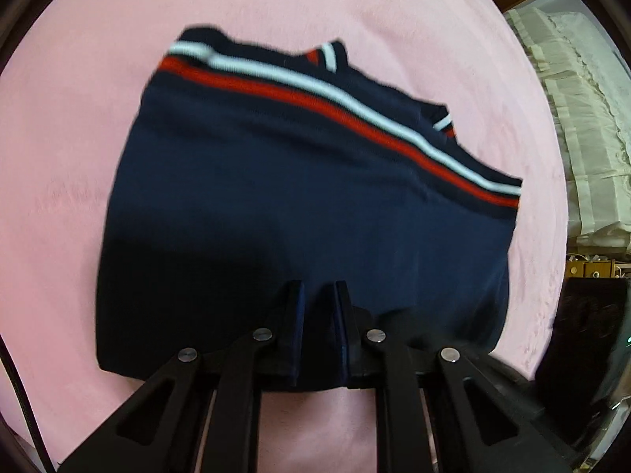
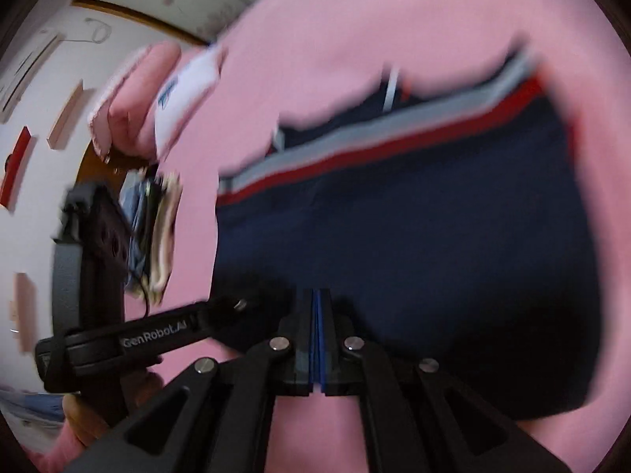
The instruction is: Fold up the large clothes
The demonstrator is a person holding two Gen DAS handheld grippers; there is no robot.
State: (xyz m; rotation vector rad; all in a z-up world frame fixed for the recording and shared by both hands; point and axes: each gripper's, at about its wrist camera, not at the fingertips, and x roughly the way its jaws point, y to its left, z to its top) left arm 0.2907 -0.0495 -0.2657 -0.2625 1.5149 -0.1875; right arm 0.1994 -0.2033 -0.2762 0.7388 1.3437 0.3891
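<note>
Pink blanket (image 1: 79, 157) spread wide under everything, a cluttered room edge off to the side. Nearest the left camera, the left gripper (image 1: 317, 315) sits right at the near hem of the navy garment (image 1: 276, 197); its jaws stand only a narrow way apart, and whether the pads actually pinch cloth I cannot tell, since dark fabric blends with them. Over on the right camera, blurred, the right gripper (image 2: 316, 335) shows its blue pads pressed together at the same near edge of the navy garment (image 2: 394, 236), though whether cloth lies between them is hidden. The left gripper (image 2: 138, 339) appears there just beside it, so both hands are on that near hem. Beyond, the cloth runs away from both, already doubled, its long axis lying crosswise. Farthest off, the red and white stripe (image 1: 315, 90) marks the far edge. My call: the next fold carries the near hem straight away toward that stripe.
</note>
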